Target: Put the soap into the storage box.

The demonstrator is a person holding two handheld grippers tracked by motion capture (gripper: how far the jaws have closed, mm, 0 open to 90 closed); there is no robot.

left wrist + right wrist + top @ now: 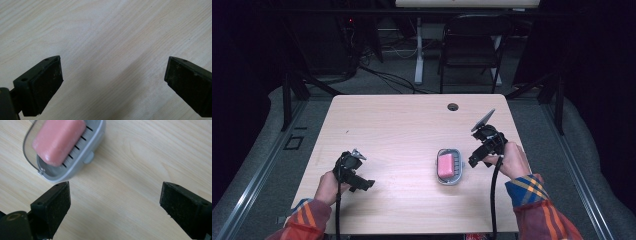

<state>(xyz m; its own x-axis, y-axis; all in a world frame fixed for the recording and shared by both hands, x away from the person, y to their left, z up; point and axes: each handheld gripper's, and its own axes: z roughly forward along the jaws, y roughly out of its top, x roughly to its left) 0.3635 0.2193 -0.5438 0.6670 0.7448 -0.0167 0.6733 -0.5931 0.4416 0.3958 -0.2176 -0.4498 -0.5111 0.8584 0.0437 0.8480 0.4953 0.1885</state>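
Observation:
A pink bar of soap [445,165] [58,139] lies in a grey slotted soap dish [456,170] [85,152] on the right half of the wooden table [402,130]. My right gripper [474,161] [113,205] hovers just right of the dish, jaws wide apart with bare wood between them. My left gripper [364,185] [112,82] is near the table's front left, open over bare wood, far from the dish.
A round cable hole [453,106] sits near the table's far edge. Beyond the table stand a dark folding chair [472,45] and a white desk leg [419,50], with cables on the floor. Black cables trail from both grippers toward the front edge.

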